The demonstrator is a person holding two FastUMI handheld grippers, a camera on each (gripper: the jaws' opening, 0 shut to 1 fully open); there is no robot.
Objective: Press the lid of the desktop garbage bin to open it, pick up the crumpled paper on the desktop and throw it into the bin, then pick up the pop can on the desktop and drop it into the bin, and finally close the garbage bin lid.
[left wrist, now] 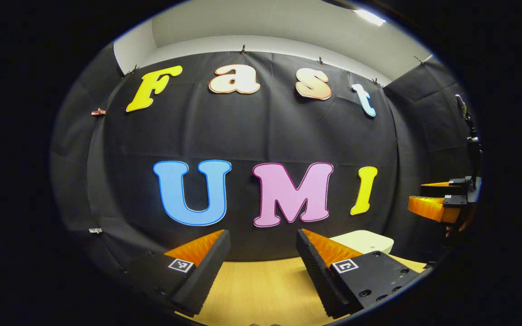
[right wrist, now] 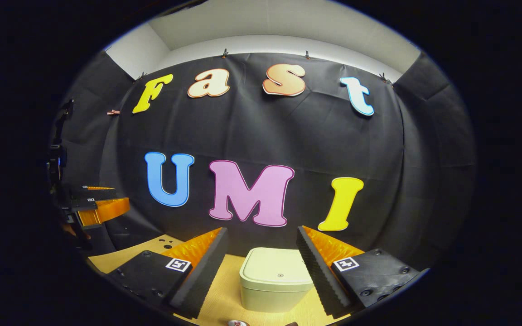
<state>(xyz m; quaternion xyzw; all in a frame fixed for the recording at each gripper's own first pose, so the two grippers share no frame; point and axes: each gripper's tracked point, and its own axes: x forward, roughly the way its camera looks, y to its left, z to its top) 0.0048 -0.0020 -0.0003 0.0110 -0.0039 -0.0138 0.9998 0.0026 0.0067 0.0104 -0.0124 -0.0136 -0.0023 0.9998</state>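
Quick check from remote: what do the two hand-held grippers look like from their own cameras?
Each hand-held gripper, left and right, has two wedge-shaped fingers with ribbed inner faces. Each finger sits on a blocky mount with screw holes and a small square black-and-white marker.

Pale cream bin (right wrist: pixel 275 283), lid (right wrist: pixel 276 269) the same soft cream with one tiny dark dot at its centre. Under it the counter (right wrist: pixel 224 303) shows a light yellowish wood grain. Behind hangs plain black cloth (right wrist: pixel 288 131), and above that a white wall (right wrist: pixel 279 27). Each tool's (right wrist: pixel 261 267) body carries a small black-and-white square marker (right wrist: pixel 178 265).
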